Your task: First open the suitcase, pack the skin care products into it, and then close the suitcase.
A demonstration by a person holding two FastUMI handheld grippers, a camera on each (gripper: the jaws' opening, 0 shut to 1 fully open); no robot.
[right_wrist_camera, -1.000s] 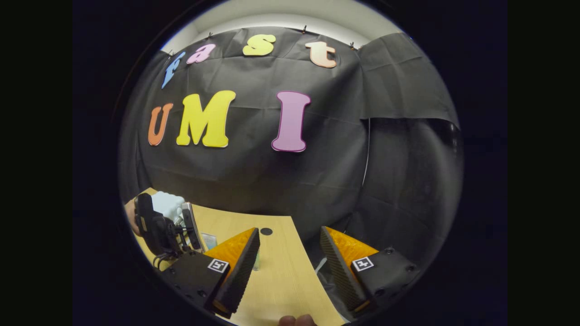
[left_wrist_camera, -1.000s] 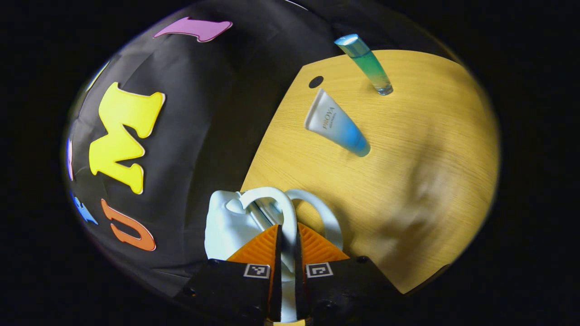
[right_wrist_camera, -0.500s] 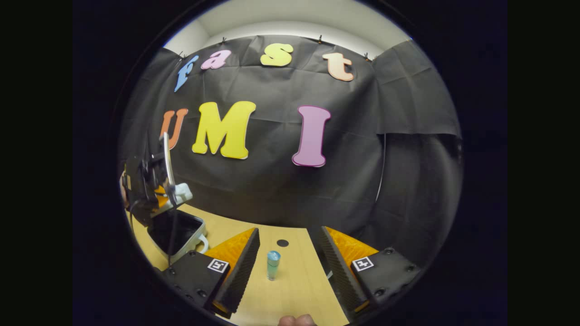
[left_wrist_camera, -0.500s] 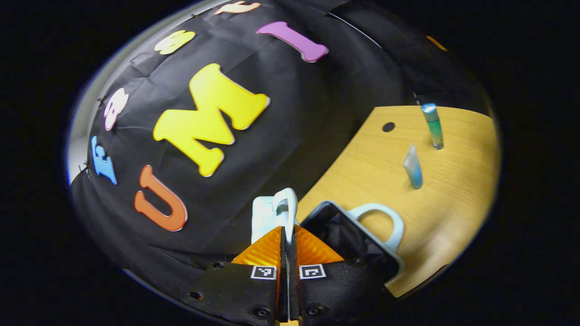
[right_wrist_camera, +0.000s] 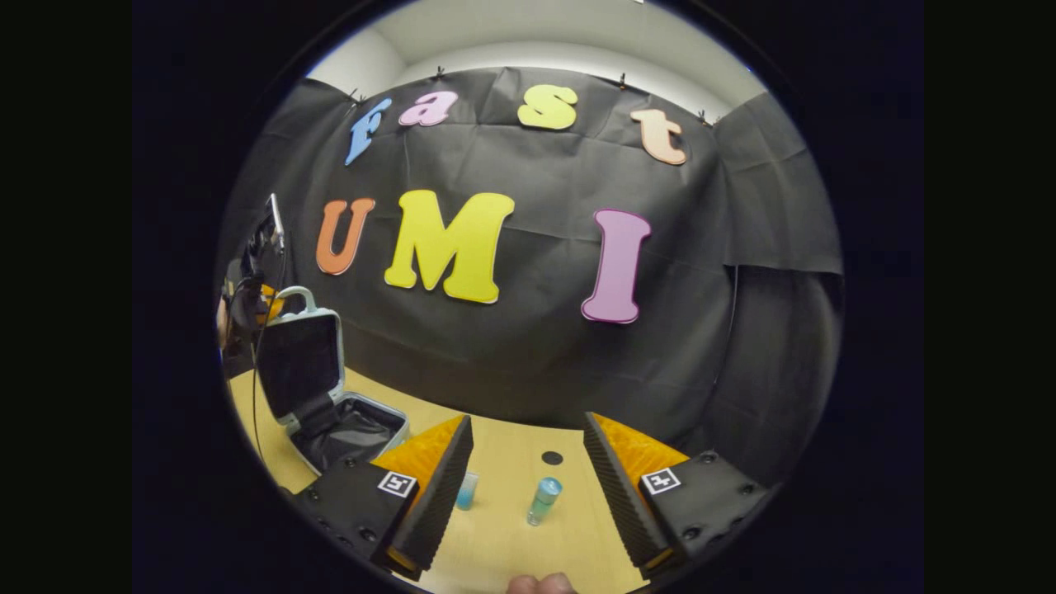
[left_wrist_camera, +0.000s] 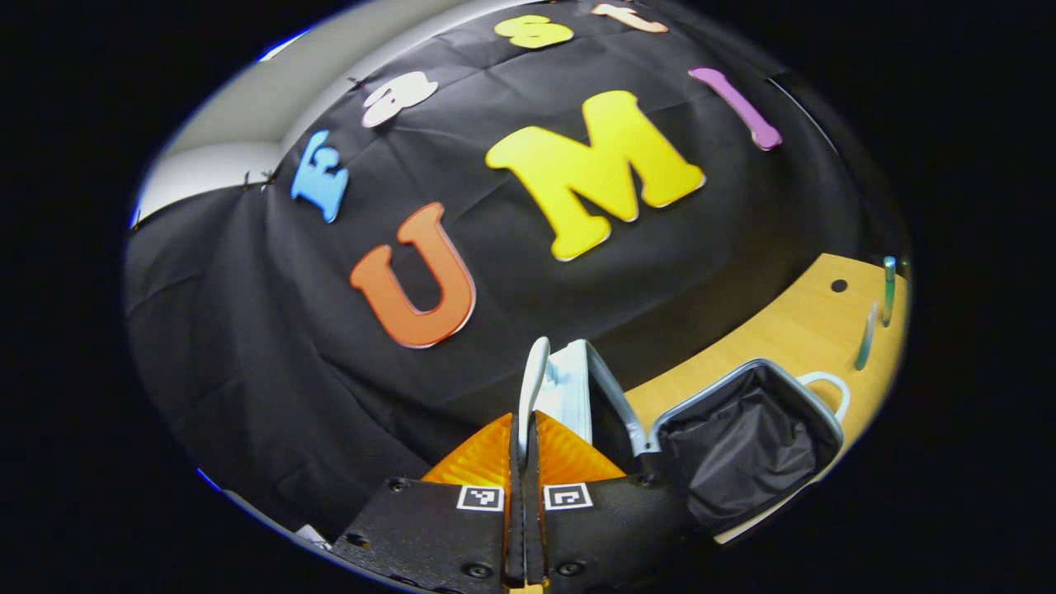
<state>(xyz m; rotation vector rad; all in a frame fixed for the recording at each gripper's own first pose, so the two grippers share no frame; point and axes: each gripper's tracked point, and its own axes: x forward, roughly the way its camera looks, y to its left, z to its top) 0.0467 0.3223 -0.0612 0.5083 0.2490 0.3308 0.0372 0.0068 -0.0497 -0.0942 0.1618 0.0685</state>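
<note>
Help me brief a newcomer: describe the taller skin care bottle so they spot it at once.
On the wooden table, right of the open suitcase, two small products stand. The bottle is the upright cylinder with a blue cap, right of the shorter tube.

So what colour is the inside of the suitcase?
Black. The suitcase lining shows best in the right gripper view, dark cloth inside a pale shell.
</note>
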